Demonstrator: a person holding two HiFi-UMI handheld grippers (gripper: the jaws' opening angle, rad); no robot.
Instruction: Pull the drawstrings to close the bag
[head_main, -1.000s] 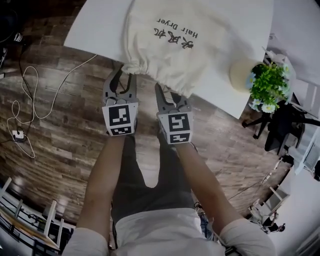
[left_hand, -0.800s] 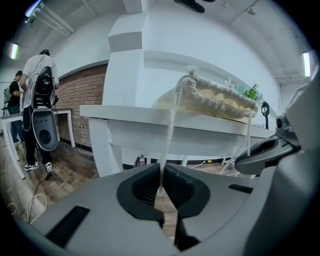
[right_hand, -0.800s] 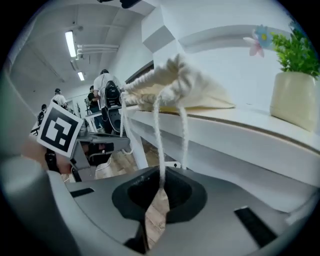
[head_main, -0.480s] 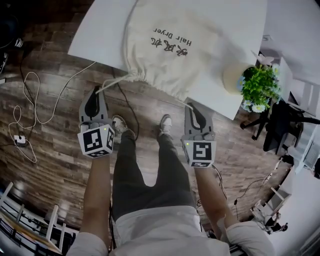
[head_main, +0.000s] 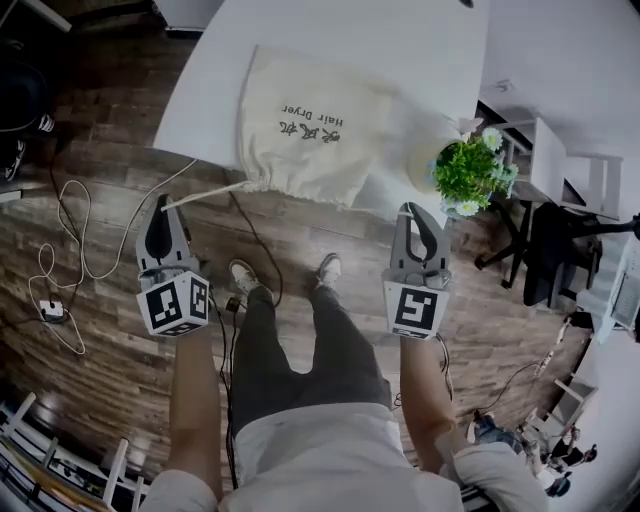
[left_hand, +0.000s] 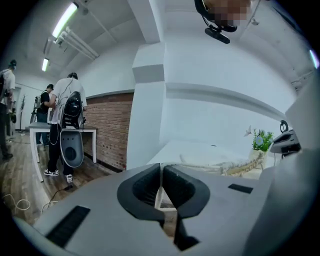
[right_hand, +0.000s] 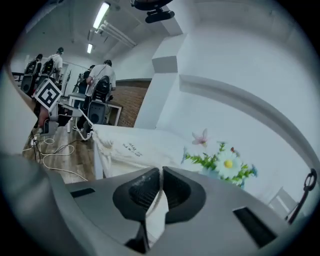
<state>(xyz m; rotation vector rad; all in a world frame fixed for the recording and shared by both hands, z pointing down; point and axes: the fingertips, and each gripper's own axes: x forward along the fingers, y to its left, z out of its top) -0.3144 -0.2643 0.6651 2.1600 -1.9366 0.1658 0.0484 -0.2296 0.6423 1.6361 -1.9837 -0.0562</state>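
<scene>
Now the left tool and right tool each clamp a drawstring — bag mouth gathered.

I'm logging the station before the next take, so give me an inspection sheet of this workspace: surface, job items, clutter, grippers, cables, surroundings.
Surface: white table, holding the bag and a plant.
Job's things: cream Hair Dryer drawstring bag lies flat, mouth gathered at the near edge; left drawstring is taut.
Clutter: potted plant beside the bag.
Grippers: left gripper shut on left drawstring; right gripper shut on right drawstring; both off the table's edge.
Cables: white cable and black cable loose on the floor.
Surroundings: wood floor, black chair, people near a brick wall.
</scene>
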